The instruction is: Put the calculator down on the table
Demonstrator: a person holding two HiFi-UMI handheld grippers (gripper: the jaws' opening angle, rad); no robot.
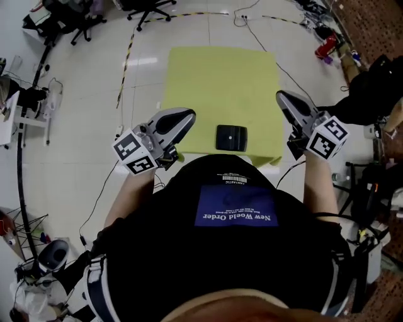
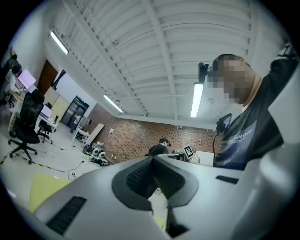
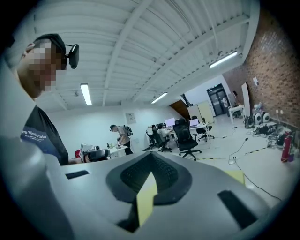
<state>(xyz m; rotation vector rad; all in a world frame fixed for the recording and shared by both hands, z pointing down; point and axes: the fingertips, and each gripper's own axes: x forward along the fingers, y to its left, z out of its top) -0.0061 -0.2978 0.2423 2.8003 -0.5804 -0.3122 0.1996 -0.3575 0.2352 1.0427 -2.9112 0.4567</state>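
Observation:
A black calculator [image 1: 232,137] lies flat on the yellow table [image 1: 220,82], near its front edge and touched by neither gripper. My left gripper [image 1: 187,117] hangs raised off the table's front left corner, well left of the calculator. In the left gripper view its jaws [image 2: 153,160] meet at the tips with nothing between them. My right gripper [image 1: 282,97] is lifted at the table's right edge, right of the calculator. The right gripper view shows its jaws [image 3: 151,157] shut and empty, pointing out across the room. The calculator is in neither gripper view.
Office chairs [image 1: 148,9] and cables lie on the floor beyond the table, and a red extinguisher [image 1: 326,46] stands at the far right. A seated person [image 2: 161,146] is before the brick wall. Another person [image 3: 121,136] and a chair [image 3: 186,138] stand far off.

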